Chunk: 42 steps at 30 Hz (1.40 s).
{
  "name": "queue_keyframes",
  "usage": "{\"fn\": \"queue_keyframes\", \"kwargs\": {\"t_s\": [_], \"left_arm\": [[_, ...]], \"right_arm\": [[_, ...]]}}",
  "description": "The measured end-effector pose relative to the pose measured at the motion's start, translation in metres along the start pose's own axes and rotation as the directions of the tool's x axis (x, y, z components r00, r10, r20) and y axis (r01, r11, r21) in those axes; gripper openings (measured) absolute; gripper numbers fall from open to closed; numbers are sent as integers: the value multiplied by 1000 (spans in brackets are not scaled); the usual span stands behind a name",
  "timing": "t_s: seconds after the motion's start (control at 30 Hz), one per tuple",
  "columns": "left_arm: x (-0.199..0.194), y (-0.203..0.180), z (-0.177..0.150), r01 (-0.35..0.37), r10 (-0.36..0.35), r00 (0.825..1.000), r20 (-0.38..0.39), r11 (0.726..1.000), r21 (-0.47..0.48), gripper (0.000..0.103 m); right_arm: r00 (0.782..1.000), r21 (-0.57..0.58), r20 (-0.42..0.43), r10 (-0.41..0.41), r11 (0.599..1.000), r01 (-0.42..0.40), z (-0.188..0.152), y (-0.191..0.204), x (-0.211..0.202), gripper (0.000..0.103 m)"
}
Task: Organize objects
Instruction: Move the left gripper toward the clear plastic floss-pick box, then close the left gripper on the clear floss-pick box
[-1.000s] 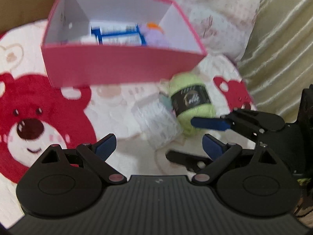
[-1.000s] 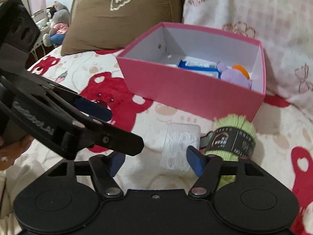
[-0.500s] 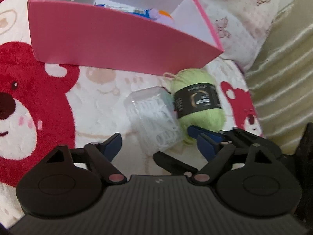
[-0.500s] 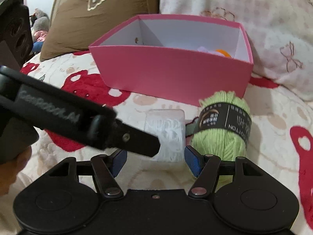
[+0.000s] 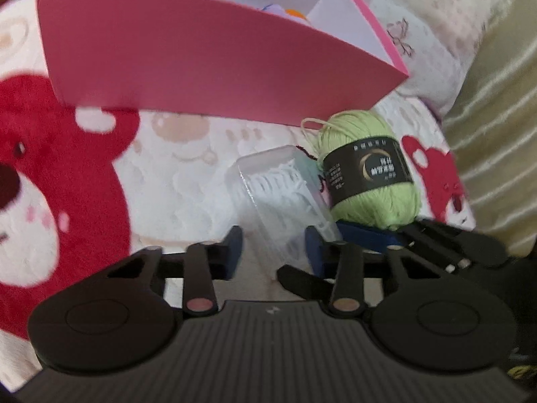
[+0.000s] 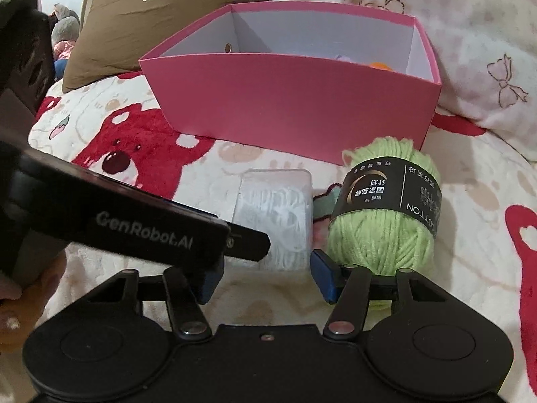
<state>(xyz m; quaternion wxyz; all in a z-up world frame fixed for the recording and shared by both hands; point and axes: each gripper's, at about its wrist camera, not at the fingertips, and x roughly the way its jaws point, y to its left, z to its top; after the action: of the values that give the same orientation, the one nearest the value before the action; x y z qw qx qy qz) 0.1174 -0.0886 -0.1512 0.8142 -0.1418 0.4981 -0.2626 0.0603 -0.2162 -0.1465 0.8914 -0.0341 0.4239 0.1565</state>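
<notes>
Pink box (image 6: pixel 295 100): purple and orange items | our left gripper (image 5: pixel 272 247) closing around case (image 5: pixel 285 198) | right gripper (image 6: pixel 265 277) closing, empty, beside yarn (image 6: pixel 386 215)

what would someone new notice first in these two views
The big pink box at the back, open on top, on a blanket with red bears. In front of it lie a green ball of yarn and a clear plastic case, side by side. The left gripper is closing around the case.
</notes>
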Motion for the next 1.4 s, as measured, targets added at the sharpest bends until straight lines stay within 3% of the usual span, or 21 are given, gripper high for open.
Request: {"fn": "queue_keyframes", "kwargs": {"t_s": [0.23, 0.37, 0.6, 0.87, 0.97, 1.1, 1.3, 1.4], "left_arm": [[1, 9, -1, 47, -48, 999, -2, 995, -87, 27], [0, 7, -1, 28, -29, 1000, -4, 997, -73, 29], [-9, 6, -2, -9, 7, 1000, -21, 996, -85, 30], [-37, 20, -14, -114, 109, 993, -45, 985, -131, 30], [-32, 24, -12, -120, 111, 992, -63, 982, -147, 32], [-30, 28, -9, -113, 104, 993, -57, 980, -167, 37], [-26, 29, -7, -114, 112, 993, -22, 982, -150, 39], [-24, 25, -7, -119, 118, 993, -10, 982, -148, 37]], "right_arm": [[1000, 72, -22, 20, 997, -19, -1, -7, 11, 65], [1000, 53, -24, 4, 999, -3, -1, -1, 12, 65], [998, 62, -38, 49, 997, -47, 1, -3, 12, 65], [975, 66, -85, 207, 977, -202, -1, 17, 6, 65], [969, 39, -114, 220, 975, -217, -2, 23, 13, 68], [959, 131, -108, 263, 960, -249, 0, 11, 13, 69], [966, 95, -118, 231, 971, -220, 4, 20, 18, 76], [970, 130, -106, 219, 970, -204, 3, 19, 20, 76]]}}
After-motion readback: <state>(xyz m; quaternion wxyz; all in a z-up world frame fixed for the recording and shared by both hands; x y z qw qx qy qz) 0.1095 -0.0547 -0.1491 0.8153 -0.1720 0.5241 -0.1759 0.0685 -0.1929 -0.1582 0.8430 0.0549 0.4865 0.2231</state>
